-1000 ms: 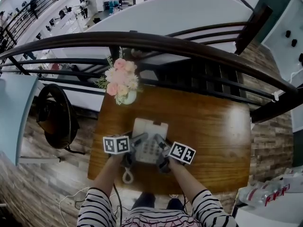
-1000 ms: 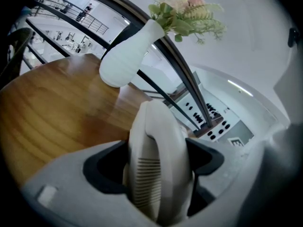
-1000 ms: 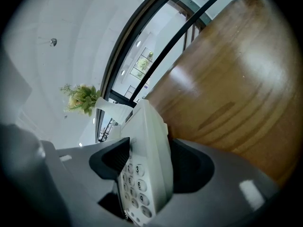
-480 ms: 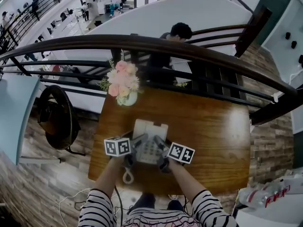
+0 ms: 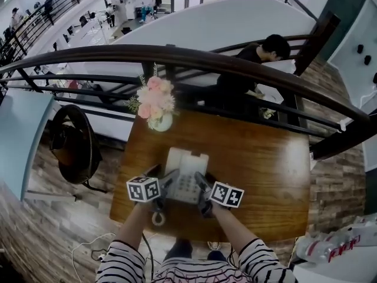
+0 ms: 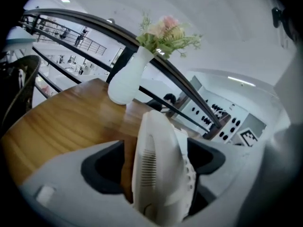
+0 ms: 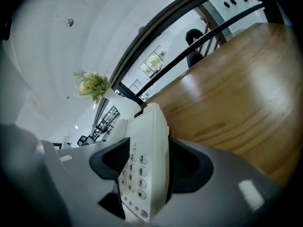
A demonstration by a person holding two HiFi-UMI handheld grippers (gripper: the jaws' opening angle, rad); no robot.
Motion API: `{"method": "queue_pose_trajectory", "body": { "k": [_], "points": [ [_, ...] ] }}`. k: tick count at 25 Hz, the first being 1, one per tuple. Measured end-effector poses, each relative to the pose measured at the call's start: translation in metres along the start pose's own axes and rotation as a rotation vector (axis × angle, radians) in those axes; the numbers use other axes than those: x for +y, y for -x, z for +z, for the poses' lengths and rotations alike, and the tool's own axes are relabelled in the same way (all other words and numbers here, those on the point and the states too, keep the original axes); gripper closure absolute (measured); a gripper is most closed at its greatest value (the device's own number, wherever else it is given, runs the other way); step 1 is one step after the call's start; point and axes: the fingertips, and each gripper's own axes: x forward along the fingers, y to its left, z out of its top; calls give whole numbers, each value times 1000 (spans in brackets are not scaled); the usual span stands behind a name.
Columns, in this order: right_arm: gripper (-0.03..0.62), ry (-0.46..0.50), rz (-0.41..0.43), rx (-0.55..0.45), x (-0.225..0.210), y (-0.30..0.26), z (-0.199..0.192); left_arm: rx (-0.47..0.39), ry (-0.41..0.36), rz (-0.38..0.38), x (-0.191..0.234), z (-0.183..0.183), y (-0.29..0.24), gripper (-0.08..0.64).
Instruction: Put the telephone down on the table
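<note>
A white push-button telephone (image 5: 185, 171) lies over the near middle of the brown wooden table (image 5: 259, 158), held from both sides. Its left edge (image 6: 161, 174) stands between the jaws of my left gripper (image 5: 167, 183). Those jaws have just been opening, and dark gaps show on both sides of the edge. My right gripper (image 5: 201, 186) is shut on the keypad side (image 7: 144, 169), with the jaws close against it. I cannot tell whether the telephone's underside rests on the wood.
A white vase of pink flowers (image 5: 155, 106) stands at the table's far left corner. A dark railing (image 5: 206, 58) runs behind the table, and a person (image 5: 259, 58) is beyond it. A black chair (image 5: 73, 146) is on the left. The telephone's cord (image 5: 158, 219) hangs over the near edge.
My left gripper's marker cube has drawn back a little toward me and to the left. The telephone stays in about the same place. The person beyond the railing has walked to the right.
</note>
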Motion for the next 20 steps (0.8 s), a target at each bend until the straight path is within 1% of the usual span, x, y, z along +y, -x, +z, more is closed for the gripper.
{"method": "queue_pose_trajectory", "body": {
  "k": [6,8,9,13,20],
  "points": [
    [356,37,6,4,1,24,-10,-78,-19,49,-12,-3,26,160],
    [365,48,13,8,3,32,-12,-93,-34,67,-16,-5,33,176],
    [373,55,18,9,5,36,-14,-99,-41,75,-19,-5,38,195],
    [405,89,43,13,21,57,-23,-132,-68,114,-32,-12,66,319],
    [502,160,92,17,38,98,-39,-170,-87,147,-67,-33,97,425]
  ]
}}
